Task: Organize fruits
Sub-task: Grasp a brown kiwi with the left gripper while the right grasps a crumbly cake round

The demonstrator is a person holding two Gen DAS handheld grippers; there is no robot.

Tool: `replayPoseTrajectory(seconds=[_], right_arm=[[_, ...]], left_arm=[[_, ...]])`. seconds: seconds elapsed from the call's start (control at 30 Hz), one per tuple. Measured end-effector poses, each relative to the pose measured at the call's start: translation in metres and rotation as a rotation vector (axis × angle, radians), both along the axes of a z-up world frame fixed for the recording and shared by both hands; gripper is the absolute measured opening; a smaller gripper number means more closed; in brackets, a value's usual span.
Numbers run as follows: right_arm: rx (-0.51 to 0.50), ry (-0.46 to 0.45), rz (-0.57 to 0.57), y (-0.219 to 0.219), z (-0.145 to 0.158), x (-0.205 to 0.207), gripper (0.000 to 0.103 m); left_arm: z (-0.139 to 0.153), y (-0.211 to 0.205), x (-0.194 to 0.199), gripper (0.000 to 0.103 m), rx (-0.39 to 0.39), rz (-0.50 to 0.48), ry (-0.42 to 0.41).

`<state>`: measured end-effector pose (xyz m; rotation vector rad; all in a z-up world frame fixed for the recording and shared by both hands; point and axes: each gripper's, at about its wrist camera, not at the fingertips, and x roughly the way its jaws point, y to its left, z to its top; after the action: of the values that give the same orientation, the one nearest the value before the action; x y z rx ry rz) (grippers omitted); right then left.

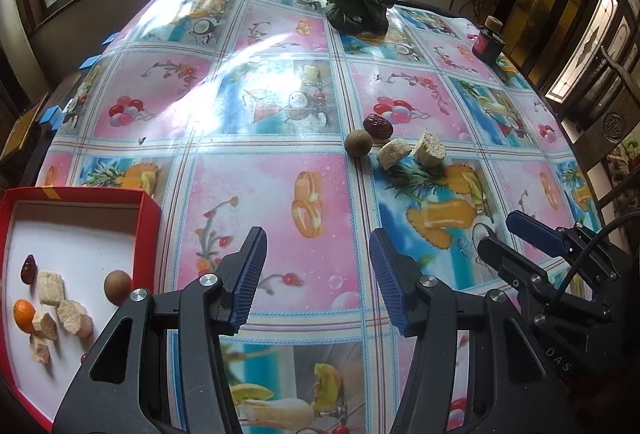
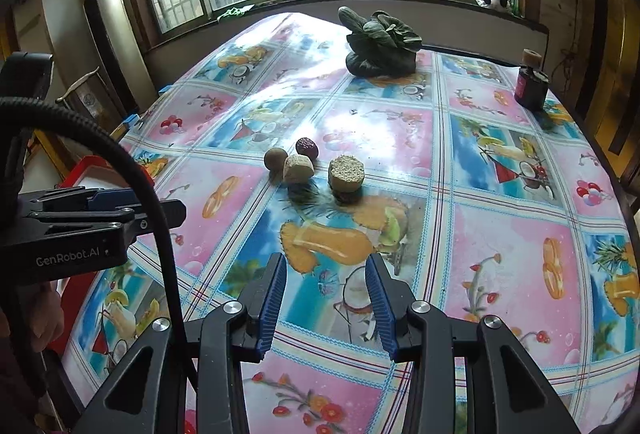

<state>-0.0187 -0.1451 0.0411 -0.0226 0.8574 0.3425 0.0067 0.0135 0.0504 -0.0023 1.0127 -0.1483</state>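
A red box (image 1: 149, 230) with a white inside sits at the left and holds a red date (image 1: 28, 268), an orange (image 1: 24, 315), a brown round fruit (image 1: 117, 286) and several pale chunks. On the table lie a brown round fruit (image 1: 358, 142) (image 2: 275, 158), a dark red date (image 1: 377, 125) (image 2: 306, 147) and two pale chunks (image 1: 393, 153) (image 1: 430, 149) (image 2: 298, 168) (image 2: 346, 172). My left gripper (image 1: 318, 266) is open and empty, near the box. My right gripper (image 2: 326, 292) is open and empty, short of the loose fruit. It also shows in the left wrist view (image 1: 504, 230).
A leafy green vegetable (image 1: 356, 0) (image 2: 380, 44) lies at the far side of the table. A dark jar (image 1: 488, 40) (image 2: 531, 84) stands at the far right corner. The patterned tablecloth (image 2: 500, 226) covers the table. Windows run behind it.
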Motion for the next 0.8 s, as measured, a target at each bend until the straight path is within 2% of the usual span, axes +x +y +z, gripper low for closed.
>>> replayPoseTrajectory(seconds=[0.23,0.37,0.57,0.8], right_arm=[[0.013,0.009,0.014,-0.002,-0.005,0.013,0.040],[0.023,0.008,0.025,-0.004,-0.004,0.018,0.040],[0.031,0.023,0.020,-0.009,-0.008,0.027,0.040],[0.013,0.046,0.023,-0.009,-0.015,0.036,0.040]], left_arm=[[-0.011,-0.009,0.041,0.053,0.045,-0.036,0.033],[-0.013,-0.009,0.063,0.053,0.024,-0.063,0.030],[-0.024,-0.023,0.078,0.053,0.064,-0.182,0.045],[-0.029,-0.031,0.091,0.053,0.049,-0.229,0.052]])
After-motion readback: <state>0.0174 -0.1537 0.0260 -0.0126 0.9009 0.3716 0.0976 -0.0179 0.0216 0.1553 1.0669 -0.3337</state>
